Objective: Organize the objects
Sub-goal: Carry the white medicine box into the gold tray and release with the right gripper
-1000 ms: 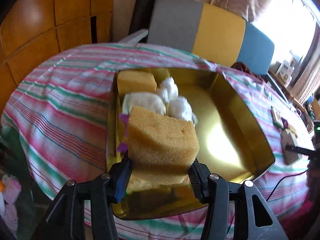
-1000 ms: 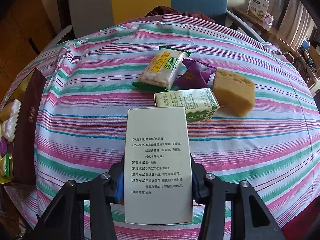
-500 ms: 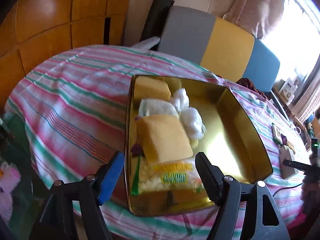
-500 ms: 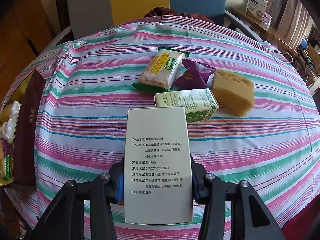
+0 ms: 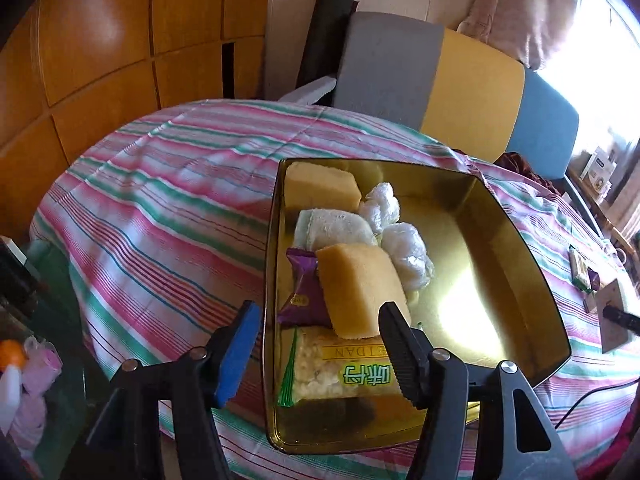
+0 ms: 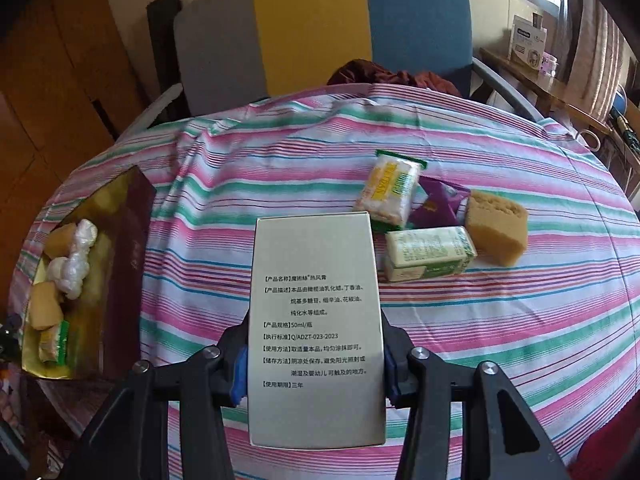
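Sponge dropped into the tray, white carton lifted clear of the bench.

My left gripper (image 5: 316,334) has let go of the yellow sponge (image 5: 360,288). It now lies in the gold tray (image 5: 520,264), left of centre in the left wrist view. The fingers are closing with nothing between them. On the right, the right gripper (image 6: 314,364) is clenched on the white carton (image 6: 316,328), low centre. I should carry it level to the tray (image 6: 120,216) at far left and release it over the bare gold floor.
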`<action>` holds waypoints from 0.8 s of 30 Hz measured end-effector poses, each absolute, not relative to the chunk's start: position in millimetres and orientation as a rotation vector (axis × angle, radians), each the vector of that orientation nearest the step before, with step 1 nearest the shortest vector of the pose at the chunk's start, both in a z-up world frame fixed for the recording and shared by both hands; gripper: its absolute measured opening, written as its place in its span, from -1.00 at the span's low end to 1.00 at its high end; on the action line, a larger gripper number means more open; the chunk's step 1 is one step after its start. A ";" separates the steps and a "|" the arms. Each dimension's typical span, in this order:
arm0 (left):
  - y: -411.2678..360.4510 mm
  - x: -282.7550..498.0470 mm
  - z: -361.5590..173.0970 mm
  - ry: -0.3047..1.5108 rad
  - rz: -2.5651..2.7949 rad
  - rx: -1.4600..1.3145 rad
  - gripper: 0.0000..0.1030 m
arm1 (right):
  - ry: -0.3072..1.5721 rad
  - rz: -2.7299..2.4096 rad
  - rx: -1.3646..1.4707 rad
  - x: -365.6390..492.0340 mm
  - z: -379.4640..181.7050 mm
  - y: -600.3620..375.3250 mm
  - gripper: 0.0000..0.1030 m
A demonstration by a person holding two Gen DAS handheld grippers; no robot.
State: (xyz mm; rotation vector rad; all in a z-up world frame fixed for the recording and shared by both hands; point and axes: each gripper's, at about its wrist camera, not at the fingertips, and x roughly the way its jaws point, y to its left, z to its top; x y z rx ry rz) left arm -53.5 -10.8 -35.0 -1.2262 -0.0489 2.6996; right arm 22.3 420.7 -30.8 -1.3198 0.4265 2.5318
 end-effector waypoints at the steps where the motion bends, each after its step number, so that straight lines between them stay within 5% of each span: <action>1: -9.3 -51.6 -33.2 -0.036 2.705 -1.214 0.22 | 0.438 2.563 -1.318 18.8 -24.8 411.1 -0.04; 11: -8.1 -44.3 -29.1 -0.017 2.727 -1.207 0.26 | 0.326 2.916 -1.382 -30.2 18.9 270.5 -0.04; 24: -25.8 -46.0 -36.2 -0.078 2.734 -1.235 0.30 | 0.327 2.777 -1.776 -86.8 -52.0 190.6 -0.01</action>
